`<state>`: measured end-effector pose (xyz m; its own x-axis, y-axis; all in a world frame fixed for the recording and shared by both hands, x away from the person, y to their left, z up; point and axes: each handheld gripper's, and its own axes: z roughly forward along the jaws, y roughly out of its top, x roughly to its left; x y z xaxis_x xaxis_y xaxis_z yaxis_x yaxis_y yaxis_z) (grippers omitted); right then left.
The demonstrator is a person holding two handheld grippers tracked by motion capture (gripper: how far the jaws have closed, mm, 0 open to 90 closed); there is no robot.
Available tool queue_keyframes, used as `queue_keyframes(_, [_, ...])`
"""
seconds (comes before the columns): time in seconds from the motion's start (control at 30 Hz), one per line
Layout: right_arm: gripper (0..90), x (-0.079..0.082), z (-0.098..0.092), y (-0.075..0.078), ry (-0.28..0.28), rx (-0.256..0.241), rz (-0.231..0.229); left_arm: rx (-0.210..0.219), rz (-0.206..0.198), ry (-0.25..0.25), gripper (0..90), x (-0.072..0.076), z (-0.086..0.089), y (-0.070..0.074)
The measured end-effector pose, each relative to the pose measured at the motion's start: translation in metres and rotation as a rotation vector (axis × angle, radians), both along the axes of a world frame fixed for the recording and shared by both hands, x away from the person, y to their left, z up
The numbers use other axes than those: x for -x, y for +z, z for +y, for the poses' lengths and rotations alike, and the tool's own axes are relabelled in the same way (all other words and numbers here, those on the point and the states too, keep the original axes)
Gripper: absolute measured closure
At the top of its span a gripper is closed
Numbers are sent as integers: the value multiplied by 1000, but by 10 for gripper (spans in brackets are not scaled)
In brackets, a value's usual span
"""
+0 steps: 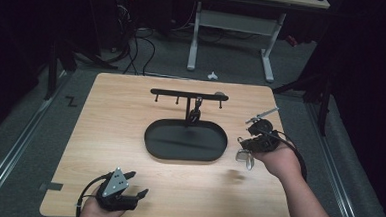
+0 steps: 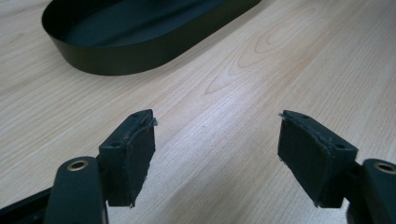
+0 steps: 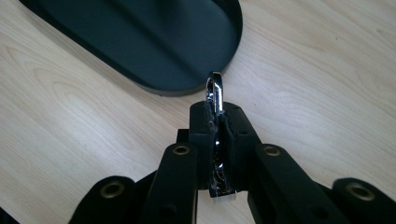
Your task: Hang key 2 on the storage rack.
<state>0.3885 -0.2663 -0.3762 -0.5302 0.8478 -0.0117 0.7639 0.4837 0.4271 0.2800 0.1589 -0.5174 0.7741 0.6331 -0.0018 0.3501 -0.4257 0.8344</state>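
Note:
A black oval tray point(image 1: 154, 147) lies mid-table, with a black T-shaped rack point(image 1: 172, 93) rising from its far rim. A small dark item point(image 1: 195, 114) hangs from the rack near the post. My right gripper point(image 1: 241, 142) is just right of the tray, shut on a shiny metal ring point(image 3: 215, 88) whose silver end point(image 1: 245, 157) dangles below the hand. In the right gripper view the ring stands edge-on between the pads point(image 3: 203, 121), close to the tray's rim point(image 3: 187, 88). My left gripper point(image 1: 138, 183) rests open at the near left corner; nothing sits between its pads point(image 2: 135, 149).
The wooden table point(image 1: 109, 134) has bare wood left and in front of the tray. Its near edge runs just under the left hand. Beyond the far edge stand a white desk frame point(image 1: 193, 43) and floor cables point(image 1: 139, 50).

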Motion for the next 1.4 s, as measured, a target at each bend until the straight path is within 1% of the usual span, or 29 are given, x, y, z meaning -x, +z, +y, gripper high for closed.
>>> queue_keyframes(0.03, [840, -1, 2, 2, 7, 0, -3, 4, -3, 5, 280, 1, 1, 0])
queue_keyframes(0.13, [840, -4, 8, 7, 19, 1, -13, -9, 1, 4, 280, 2, 2, -1])
queue_keyframes(0.27, [840, -9, 18, 16, 46, 2, -25, -13, -3, 12, 280, 4, 3, -1])
queue_keyframes(0.3, [840, -11, 20, 18, 44, -2, -26, -11, -3, 16, 280, 4, 4, -1])
queue_keyframes(0.4, [840, -17, 25, 22, 59, -5, -40, -14, 2, 19, 280, 4, 6, -2])
queue_keyframes(0.8, [840, -40, 45, 42, 66, -15, -70, -15, 3, 26, 280, 5, 10, -1])
queue_keyframes(0.9, [840, -45, 48, 47, 68, -16, -81, -9, 0, 30, 280, 6, 10, -1])
queue_keyframes(1.0, [841, -49, 52, 51, 61, -9, -80, -8, -1, 30, 280, 6, 10, -1])
queue_keyframes(1.03, [840, -51, 52, 53, 70, -8, -85, -9, -1, 30, 280, 6, 10, -1])
queue_keyframes(1.13, [840, -55, 54, 55, 64, -16, -88, -11, 3, 27, 280, 5, 11, 0])
queue_keyframes(1.27, [840, -59, 55, 55, 55, -23, -83, -11, 4, 26, 280, 6, 11, 0])
queue_keyframes(1.4, [840, -64, 57, 54, 59, -30, -78, -11, 1, 26, 280, 6, 10, -1])
